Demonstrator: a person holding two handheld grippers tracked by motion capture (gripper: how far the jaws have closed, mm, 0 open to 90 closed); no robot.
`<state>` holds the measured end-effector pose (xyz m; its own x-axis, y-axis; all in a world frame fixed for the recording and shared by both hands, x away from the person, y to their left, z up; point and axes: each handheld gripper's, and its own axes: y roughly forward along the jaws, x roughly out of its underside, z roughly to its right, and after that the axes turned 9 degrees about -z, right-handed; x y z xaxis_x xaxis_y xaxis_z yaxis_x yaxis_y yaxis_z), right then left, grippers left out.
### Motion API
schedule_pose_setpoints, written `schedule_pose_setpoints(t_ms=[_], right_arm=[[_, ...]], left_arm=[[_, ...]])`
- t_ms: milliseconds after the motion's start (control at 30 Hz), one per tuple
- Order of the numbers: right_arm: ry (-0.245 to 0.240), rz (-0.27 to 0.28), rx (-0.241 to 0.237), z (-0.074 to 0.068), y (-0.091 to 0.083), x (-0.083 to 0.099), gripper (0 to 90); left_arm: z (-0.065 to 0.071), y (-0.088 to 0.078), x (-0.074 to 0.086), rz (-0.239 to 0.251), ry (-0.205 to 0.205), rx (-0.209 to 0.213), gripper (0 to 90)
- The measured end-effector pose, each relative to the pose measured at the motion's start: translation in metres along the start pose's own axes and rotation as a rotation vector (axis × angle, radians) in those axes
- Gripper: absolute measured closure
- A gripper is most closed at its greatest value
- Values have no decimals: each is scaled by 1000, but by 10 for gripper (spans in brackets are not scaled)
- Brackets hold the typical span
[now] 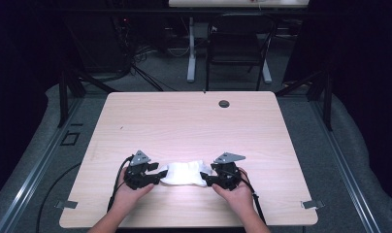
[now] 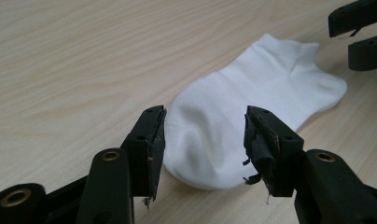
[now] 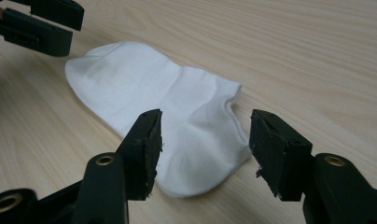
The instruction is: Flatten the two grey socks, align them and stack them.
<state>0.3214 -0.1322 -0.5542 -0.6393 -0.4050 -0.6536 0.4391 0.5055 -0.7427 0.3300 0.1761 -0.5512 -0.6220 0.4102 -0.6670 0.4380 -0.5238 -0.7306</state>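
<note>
Black jaws of the left gripper [image 2: 203, 140] rise closest in the left gripper view, standing well apart with one rounded end of a white cotton ankle sock [image 2: 252, 102] lying between them; neither pad presses on the fabric, so nothing is gripped. In the right gripper view the right gripper [image 3: 203, 144] mirrors this: its jaws are spread wide around the sock's other end [image 3: 177, 121], where a curved seam runs across the knit, and again the cloth lies loose on the wood.

From the high view the sock [image 1: 184, 173] lies flat on the pale wood-grain desk [image 1: 184, 116], near the person's edge, stretched crosswise between the left gripper [image 1: 157, 175] and the right gripper [image 1: 207, 178], one at each end. A small dark round grommet [image 1: 224, 104] sits far off toward the desk's back edge, well clear of the work.

The step in hand looks like either a release after laying the sock out or a fresh approach to pinch both ends; the frames alone do not decide which. If a grasp is next, it would go best with each lower jaw slid flat along the desk under the fabric edge, taking both layers at once, and with the two hands closing together so the sock is not dragged sideways. Pinching too shallowly risks catching only the top layer and letting the sock fold when lifted.
</note>
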Motion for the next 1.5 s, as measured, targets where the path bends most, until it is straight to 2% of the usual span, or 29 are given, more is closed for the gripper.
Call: schedule_pose_setpoints(t_ms=[167,300,467,700,833,933,1200,1333,1500], right_arm=[[-25,10,23,-1,-15,-1,427],[-25,16,20,-3,-25,0,420],[-41,18,42,-7,-34,9,408],[-13,34,32,-10,-40,21,407],[-24,20,17,-14,-42,24,410],[-28,29,12,-17,-41,26,410],[-64,36,23,-14,-32,39,411],[-74,31,35,-12,-28,43,413],[-71,4,20,-12,-24,46,422]], left_arm=[[-3,-12,-1,17,-24,8,482],[-2,-22,3,21,-19,7,471],[0,-33,9,23,-18,-1,450],[-1,-45,22,19,-17,-9,444],[-2,-45,30,12,-19,-13,441],[-3,-45,35,3,-12,-22,441],[-4,-38,42,-11,-2,-30,442],[-1,-32,44,-30,29,-41,443],[4,-23,44,-49,59,-49,442]])
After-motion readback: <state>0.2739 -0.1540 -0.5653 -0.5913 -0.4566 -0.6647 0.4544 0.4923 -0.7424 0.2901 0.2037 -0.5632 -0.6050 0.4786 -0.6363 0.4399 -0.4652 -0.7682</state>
